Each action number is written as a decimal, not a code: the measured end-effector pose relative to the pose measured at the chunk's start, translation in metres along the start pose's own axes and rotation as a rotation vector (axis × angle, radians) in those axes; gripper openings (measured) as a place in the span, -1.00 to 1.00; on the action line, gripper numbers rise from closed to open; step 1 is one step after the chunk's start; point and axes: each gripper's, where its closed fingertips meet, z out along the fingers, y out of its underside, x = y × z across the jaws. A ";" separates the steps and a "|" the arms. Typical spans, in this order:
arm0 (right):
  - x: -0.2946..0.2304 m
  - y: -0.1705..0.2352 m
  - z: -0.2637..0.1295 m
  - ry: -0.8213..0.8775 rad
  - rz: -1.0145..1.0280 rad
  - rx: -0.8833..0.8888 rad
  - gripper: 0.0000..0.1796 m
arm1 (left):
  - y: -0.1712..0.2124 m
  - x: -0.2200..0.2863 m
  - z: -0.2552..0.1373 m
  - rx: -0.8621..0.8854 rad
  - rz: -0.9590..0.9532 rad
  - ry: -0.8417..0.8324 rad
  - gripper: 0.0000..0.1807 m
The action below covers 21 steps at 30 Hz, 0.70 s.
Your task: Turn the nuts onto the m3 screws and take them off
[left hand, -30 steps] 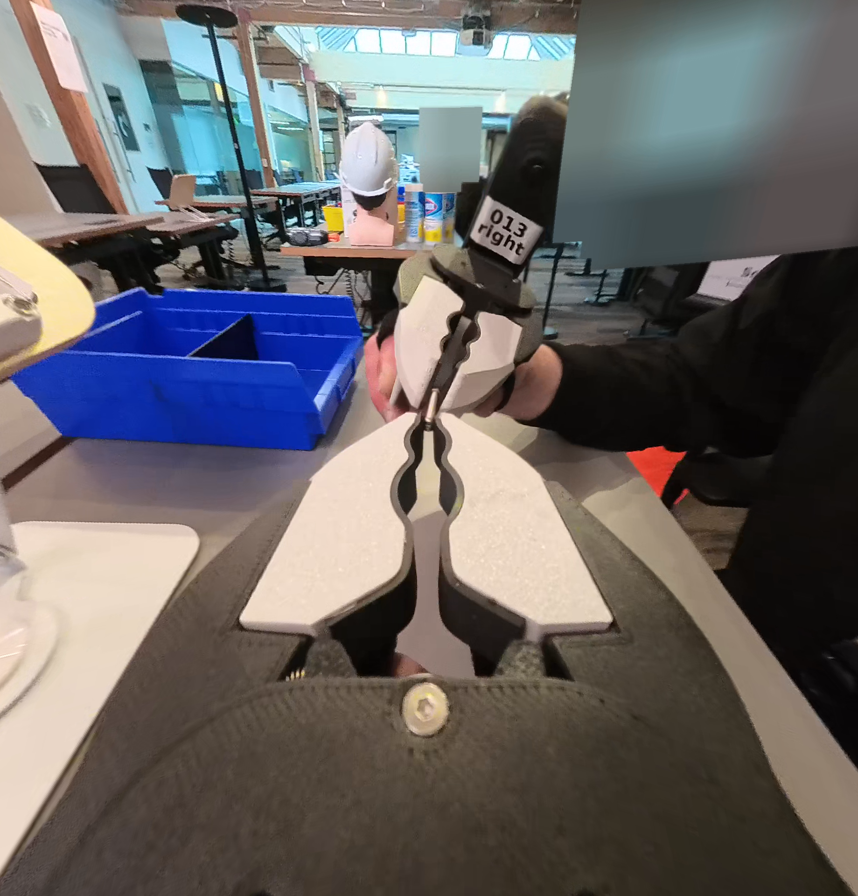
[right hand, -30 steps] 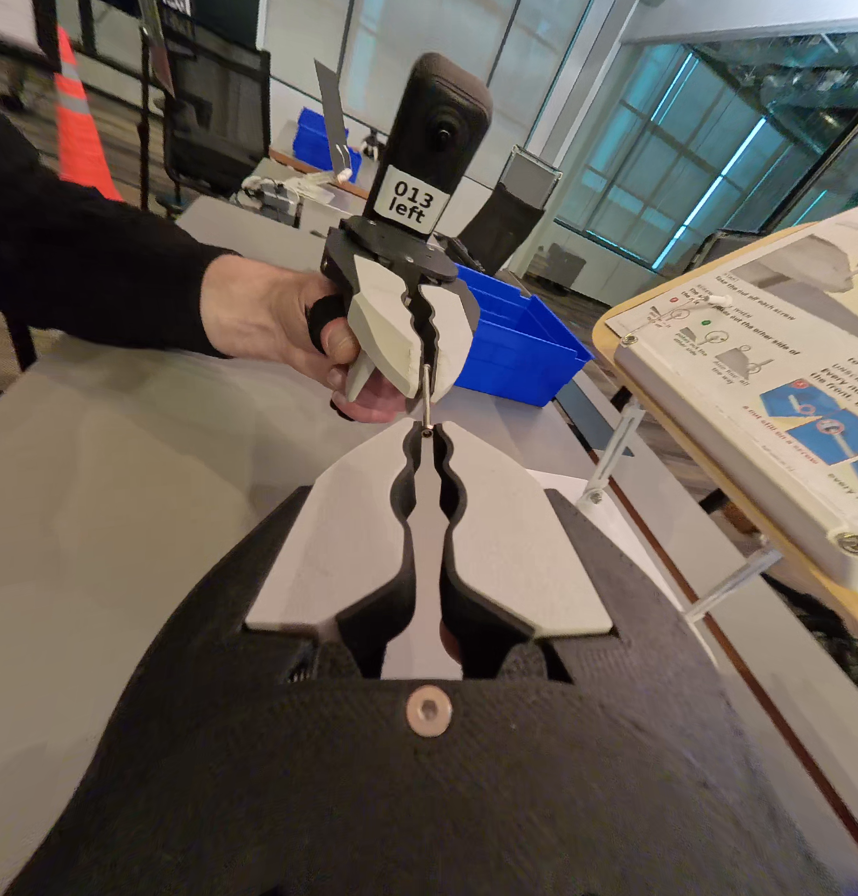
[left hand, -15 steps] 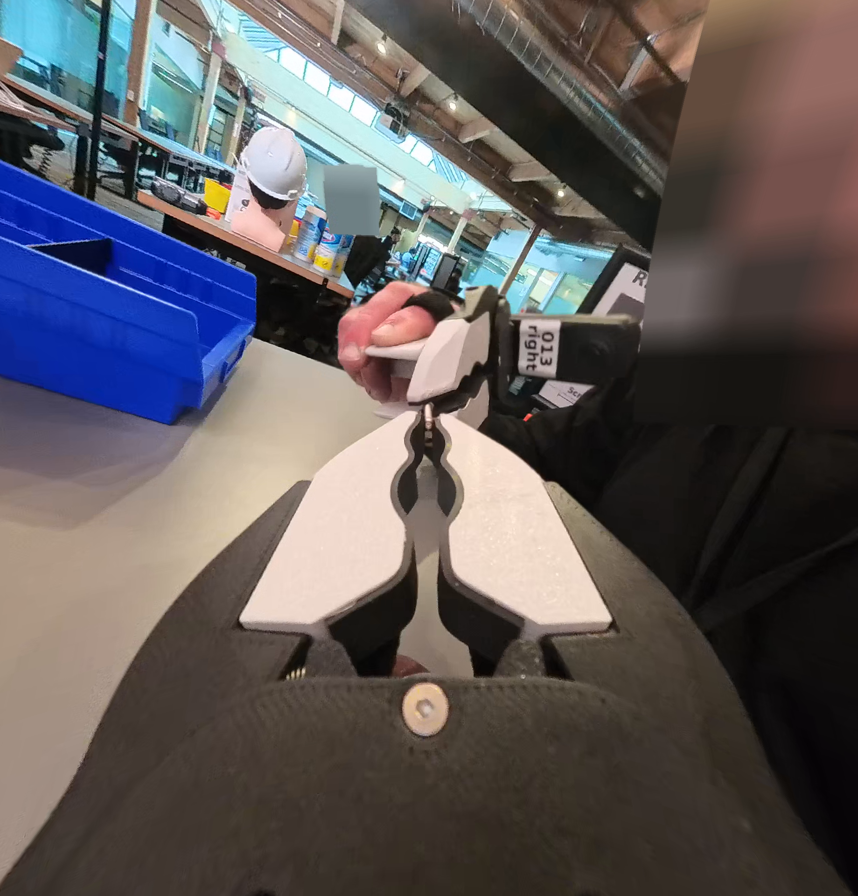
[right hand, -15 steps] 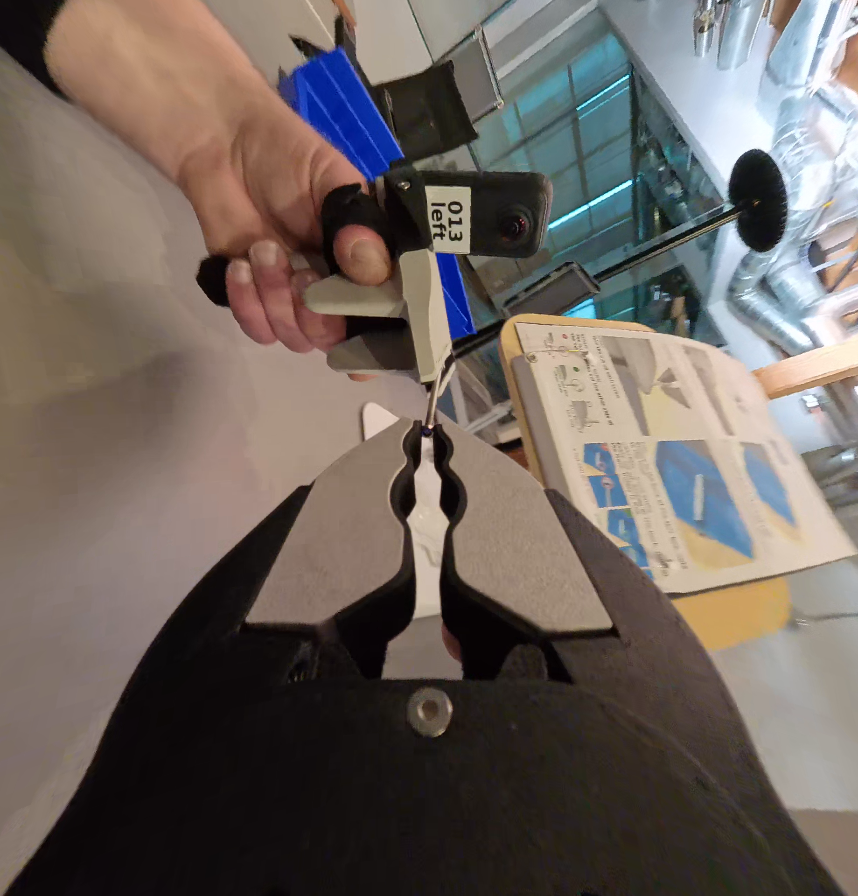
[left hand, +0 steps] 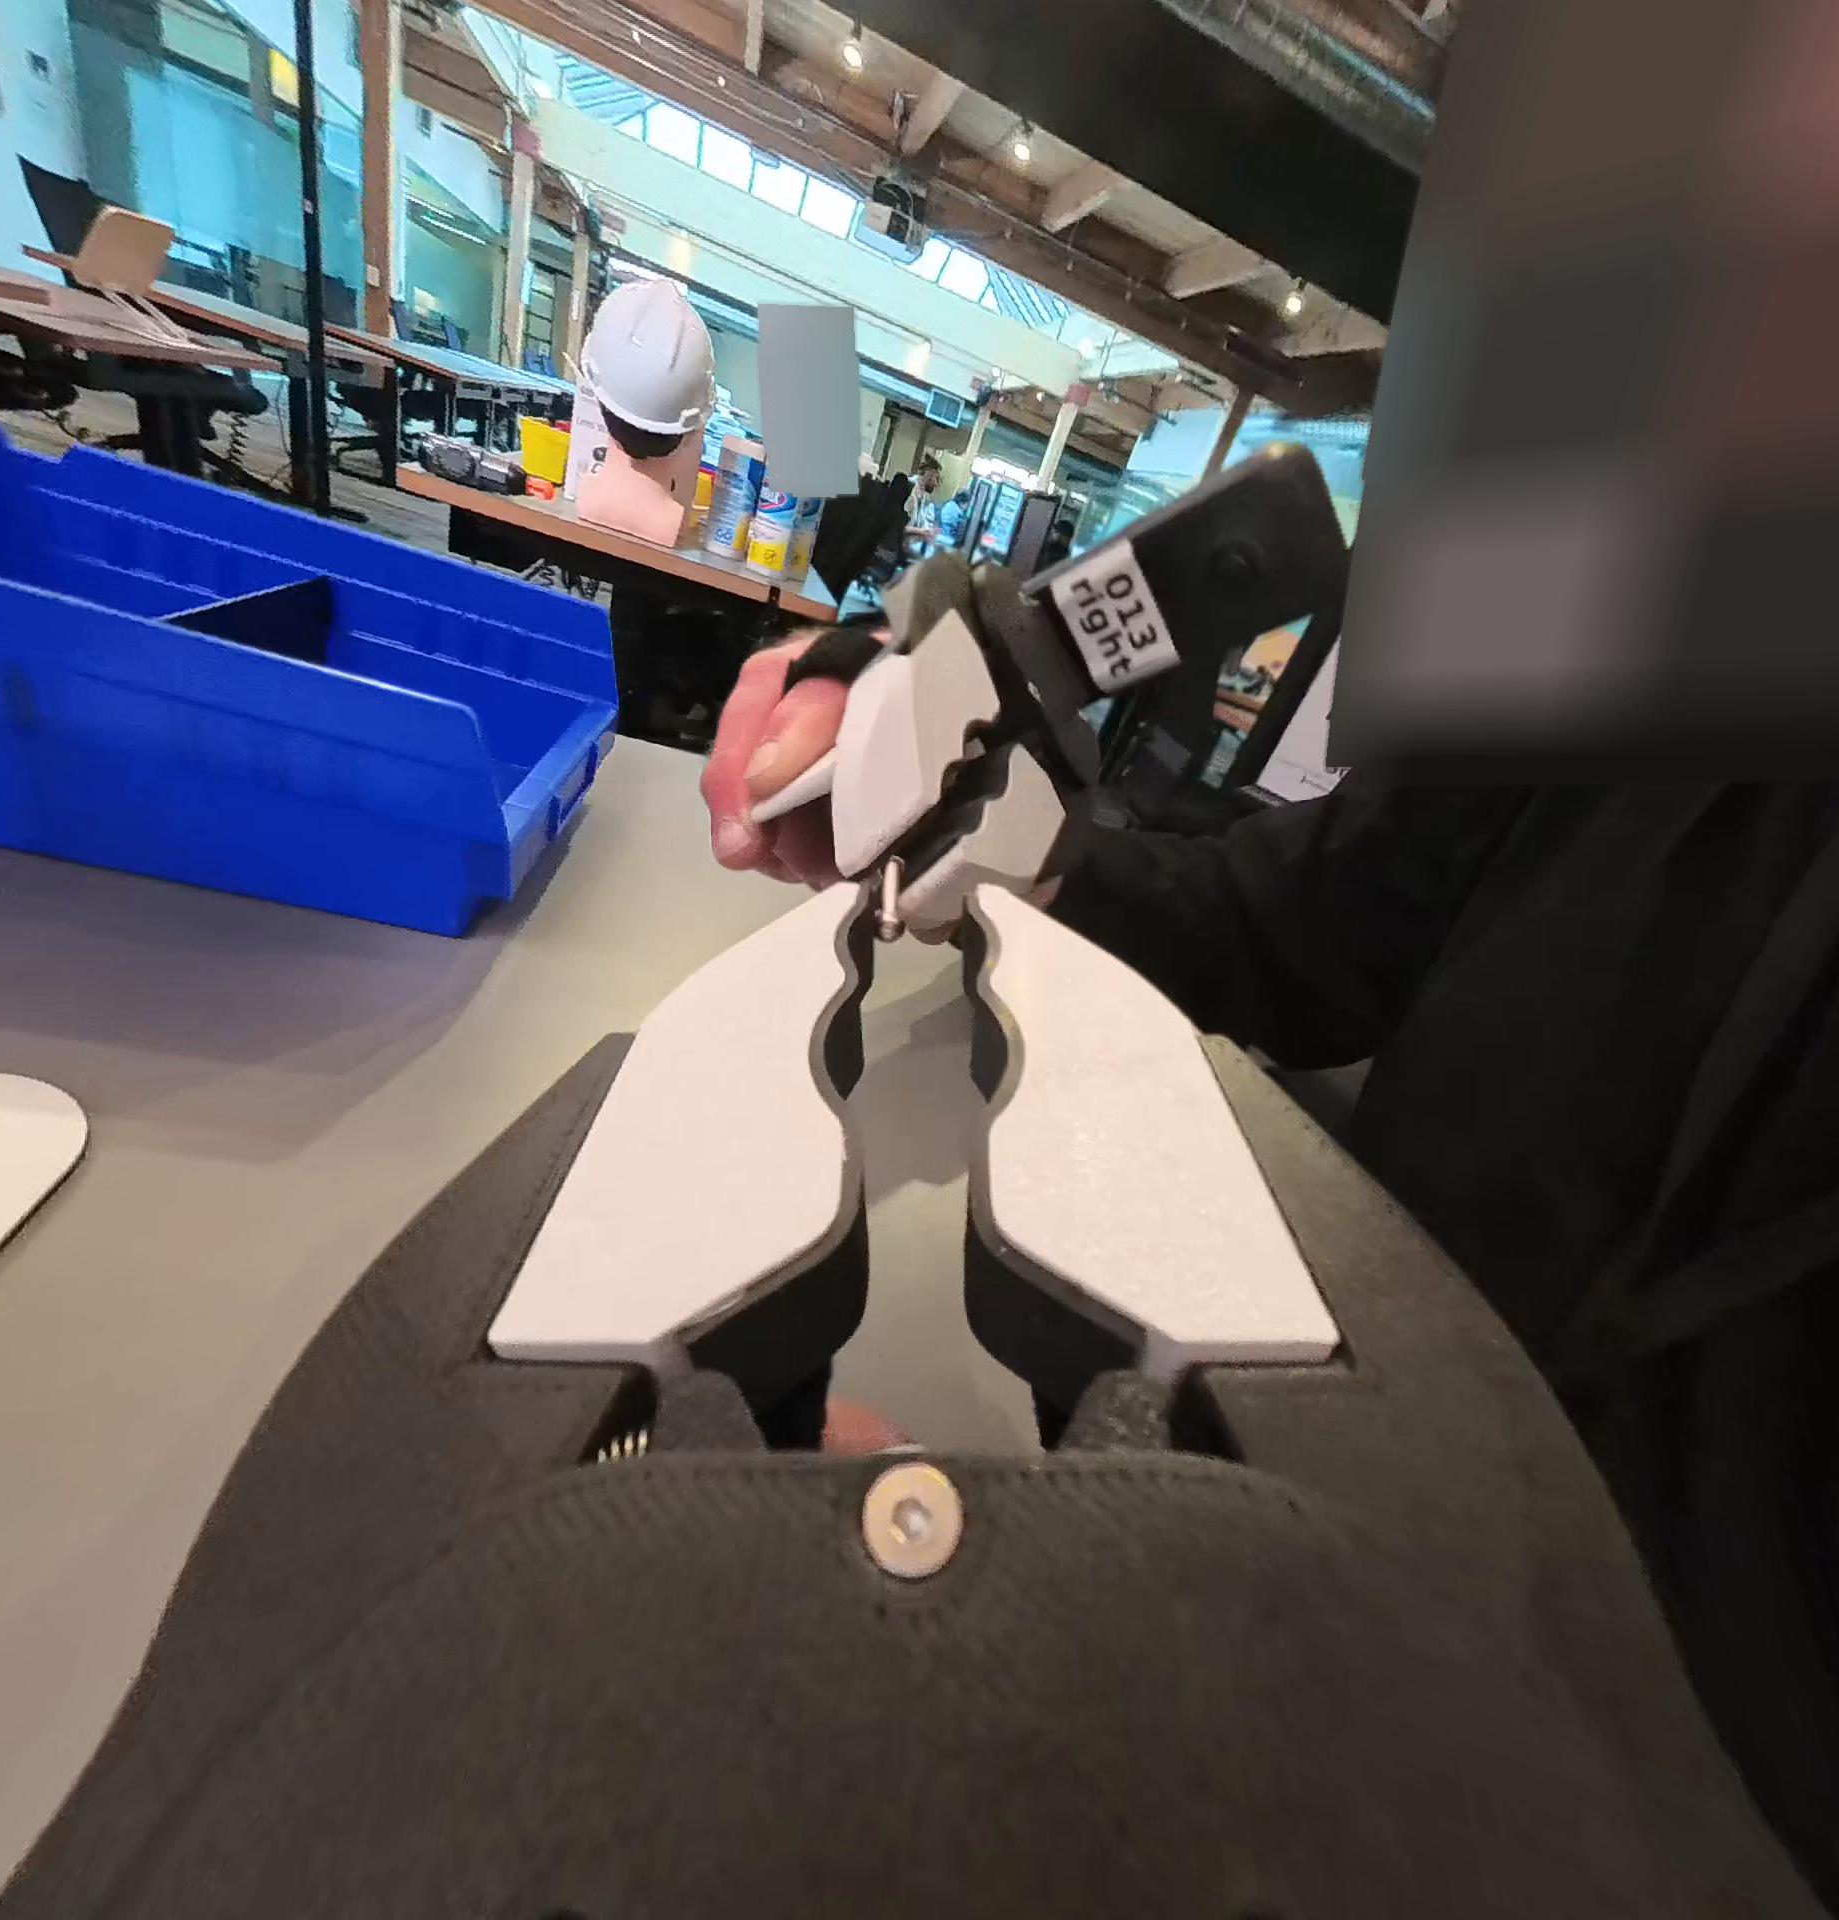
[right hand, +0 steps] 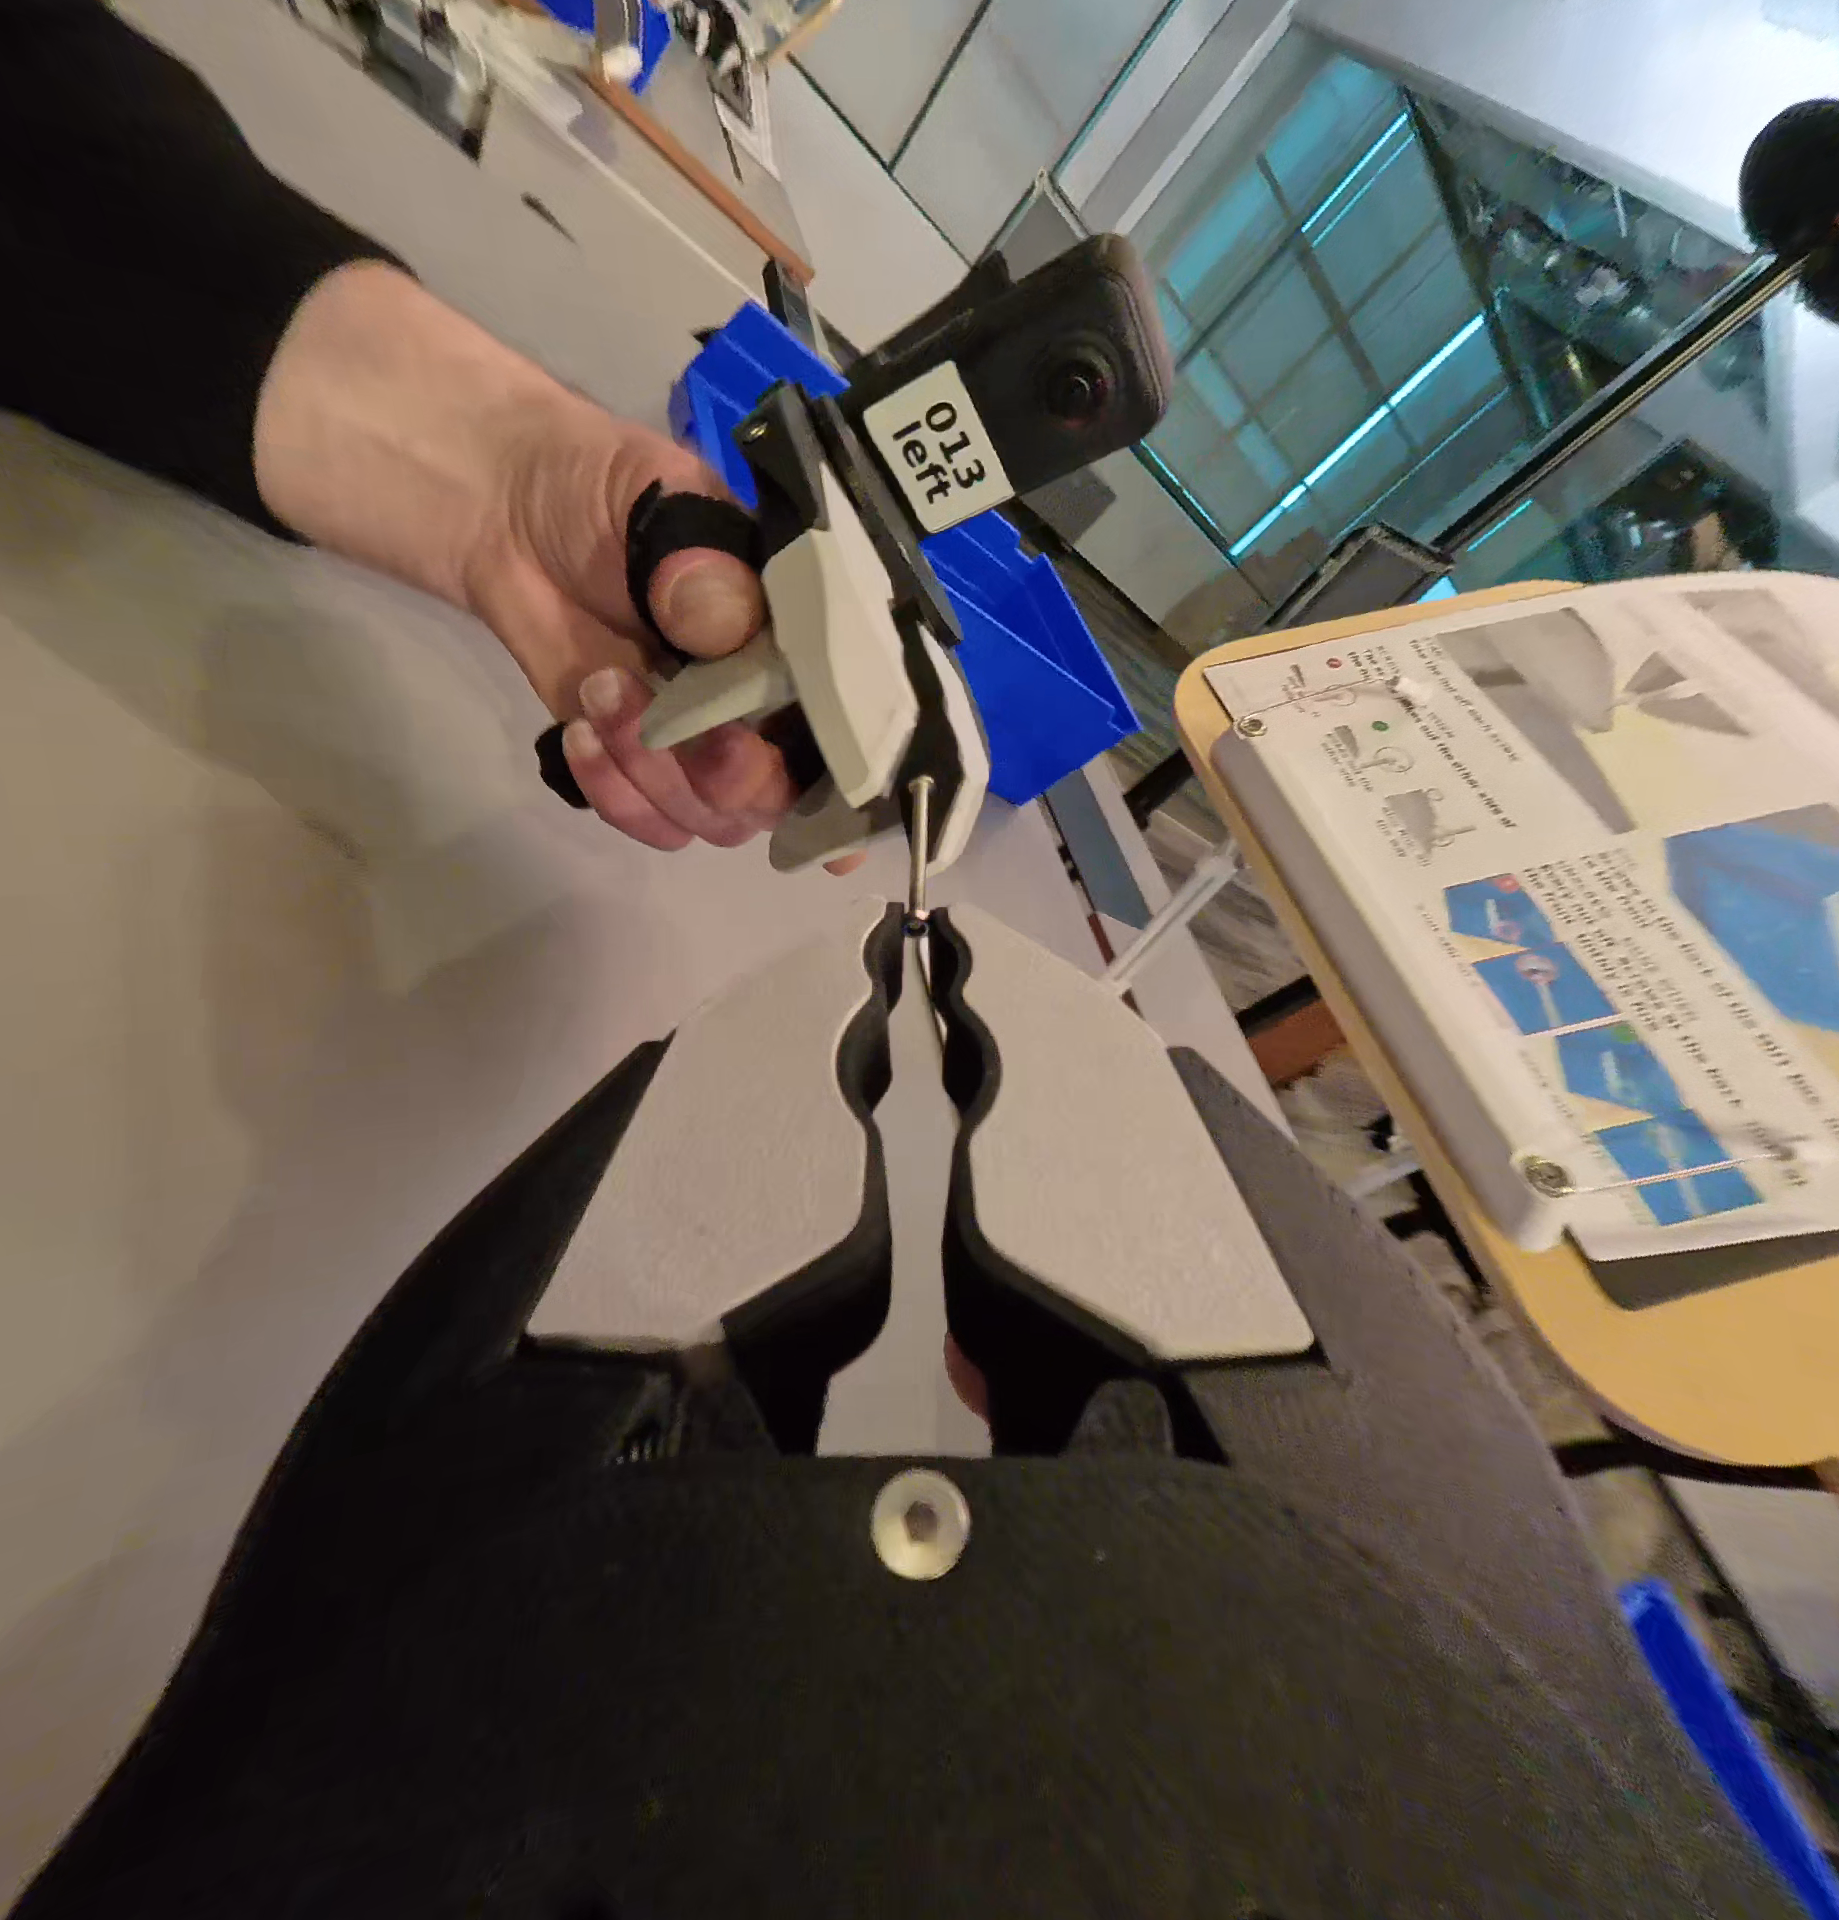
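Note:
A thin silver M3 screw (left hand: 890, 902) spans the gap between my two grippers above the grey table (left hand: 271, 1039). My right gripper (right hand: 917, 920) is shut on a small dark nut (right hand: 913, 921) at the screw's (right hand: 922, 842) near end. My left gripper (left hand: 910, 914) is open. Its jaws stand apart on either side of the screw's head end, which lies close to the left finger (left hand: 749, 1122). The left gripper also shows in the right wrist view (right hand: 920, 800), held by a hand. The right gripper shows in the left wrist view (left hand: 899, 868).
A blue parts bin (left hand: 271, 727) stands on the table at the left. A white pad (left hand: 1, 1164) lies at the left edge. An instruction board (right hand: 1569, 935) on a stand sits to the right of my right gripper. The person's black sleeve (left hand: 1517, 987) fills the right side.
My left gripper was shut on the screw and has now opened, with its jaws apart around it. Both grippers have rolled. The right gripper keeps its hold.

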 end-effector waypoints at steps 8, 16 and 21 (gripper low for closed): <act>0.003 -0.004 -0.005 -0.106 0.260 0.111 -0.94 | -0.003 -0.002 0.001 -0.021 0.224 -0.115 -0.82; 0.000 -0.006 -0.007 -0.234 0.484 0.210 -0.94 | -0.001 -0.004 0.003 -0.069 0.368 -0.191 -0.93; -0.002 -0.004 -0.006 -0.261 0.505 0.206 -0.94 | -0.005 -0.002 0.002 -0.055 0.377 -0.187 -0.94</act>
